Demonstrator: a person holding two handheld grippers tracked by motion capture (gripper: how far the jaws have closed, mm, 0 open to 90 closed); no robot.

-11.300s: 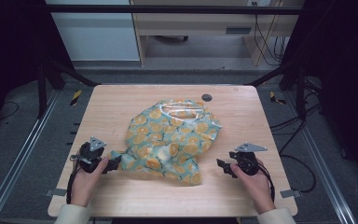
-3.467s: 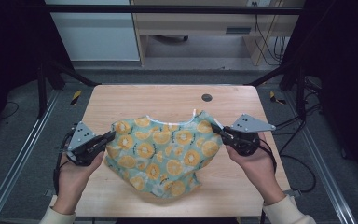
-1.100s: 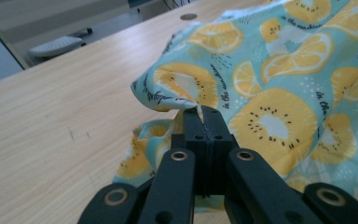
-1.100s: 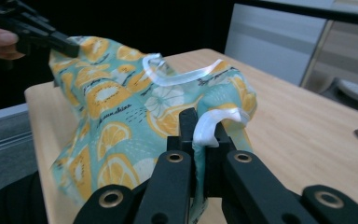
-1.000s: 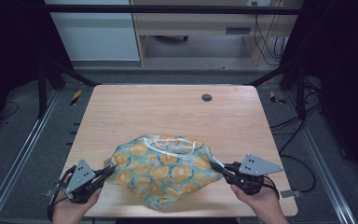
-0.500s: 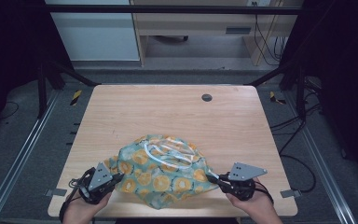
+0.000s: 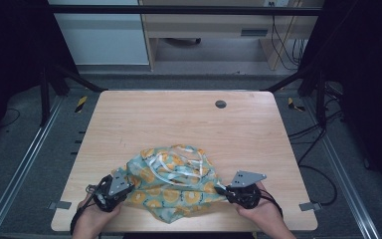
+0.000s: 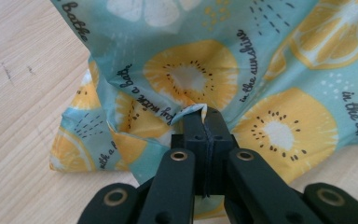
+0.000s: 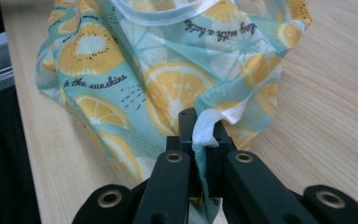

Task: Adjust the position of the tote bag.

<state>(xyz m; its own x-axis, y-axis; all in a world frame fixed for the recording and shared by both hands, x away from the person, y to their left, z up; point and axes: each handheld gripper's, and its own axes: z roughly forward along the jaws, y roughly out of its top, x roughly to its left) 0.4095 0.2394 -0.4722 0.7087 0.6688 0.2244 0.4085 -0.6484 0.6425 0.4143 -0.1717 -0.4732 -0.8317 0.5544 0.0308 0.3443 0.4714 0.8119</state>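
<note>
Both hands have come down and drawn toward the near edge since a second ago, and the cloth [image 7: 174, 181] has sunk with them onto the worktop [image 7: 179, 119]. It is thin, soft cotton — pale teal, printed with round orange and lemon slices, edged with white binding tape that loops across its top. Cursive lettering on it reads "in the sunshine". The left tongs [image 8: 204, 122] are clamped on a bunched fold at the cloth's left edge; the right tongs [image 9: 200, 125] pinch the white tape at its right. Light wood-grain laminate — with a small dark grommet [image 7: 221, 104] at the far side.
</note>
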